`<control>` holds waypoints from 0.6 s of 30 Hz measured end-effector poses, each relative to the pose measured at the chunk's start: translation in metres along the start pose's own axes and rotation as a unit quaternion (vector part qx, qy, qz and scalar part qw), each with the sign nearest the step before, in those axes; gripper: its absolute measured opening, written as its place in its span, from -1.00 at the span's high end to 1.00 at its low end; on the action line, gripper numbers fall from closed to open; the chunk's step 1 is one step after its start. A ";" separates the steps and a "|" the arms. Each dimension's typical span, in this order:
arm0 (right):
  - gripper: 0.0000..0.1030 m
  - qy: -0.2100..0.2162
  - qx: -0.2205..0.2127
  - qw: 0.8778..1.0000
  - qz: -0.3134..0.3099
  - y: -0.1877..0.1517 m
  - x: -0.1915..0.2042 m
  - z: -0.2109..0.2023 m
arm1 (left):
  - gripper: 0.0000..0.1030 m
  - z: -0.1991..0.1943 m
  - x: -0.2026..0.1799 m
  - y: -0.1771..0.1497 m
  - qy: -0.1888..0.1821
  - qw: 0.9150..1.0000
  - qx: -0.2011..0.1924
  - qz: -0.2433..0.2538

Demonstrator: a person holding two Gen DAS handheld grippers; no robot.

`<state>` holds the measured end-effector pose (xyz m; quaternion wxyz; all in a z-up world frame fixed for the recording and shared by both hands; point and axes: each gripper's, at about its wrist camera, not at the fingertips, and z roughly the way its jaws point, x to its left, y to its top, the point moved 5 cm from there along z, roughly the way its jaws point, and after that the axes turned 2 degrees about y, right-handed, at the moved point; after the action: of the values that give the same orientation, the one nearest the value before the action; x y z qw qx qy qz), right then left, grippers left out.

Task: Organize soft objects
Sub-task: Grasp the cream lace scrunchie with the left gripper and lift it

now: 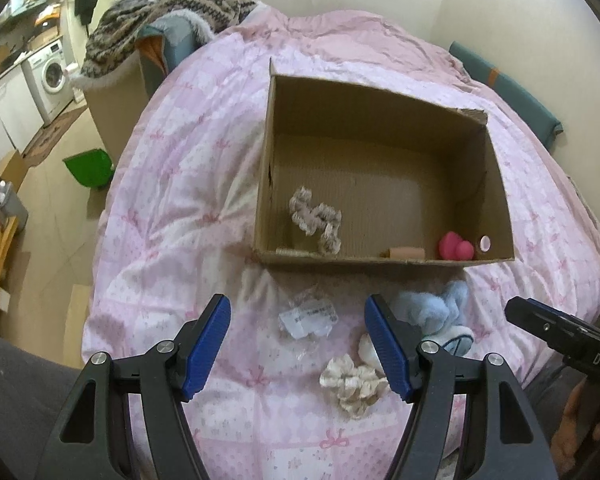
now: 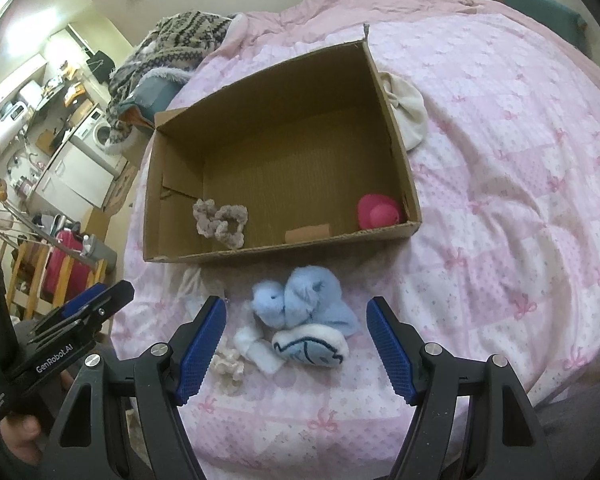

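Note:
An open cardboard box lies on a pink quilted bed. Inside it are a grey-beige scrunchie, a pink rounded object and a small tan cylinder. On the quilt before the box lie a fluffy blue plush, a white pouch with a blue fish drawing, a cream scrunchie, a small white sock and a clear plastic bag. My left gripper is open above the bag. My right gripper is open over the plush and pouch.
A cream cloth item lies against the box's far right wall. A patterned knit blanket is heaped at the bed's far left corner. A green dustpan stands on the floor at left, with a washing machine beyond.

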<state>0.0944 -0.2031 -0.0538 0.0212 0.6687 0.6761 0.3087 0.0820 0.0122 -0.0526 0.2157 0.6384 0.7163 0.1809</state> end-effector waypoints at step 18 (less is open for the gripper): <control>-0.49 -0.008 0.044 0.996 0.080 -0.007 -0.034 0.024 | -0.29 0.073 -0.014 -0.045 -0.068 0.980 0.181 -0.040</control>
<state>0.1023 -0.2243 -0.0897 -0.0278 0.7233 0.6334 0.2738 0.0848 -0.0085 -0.1374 0.1520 0.6485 0.7459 -0.0041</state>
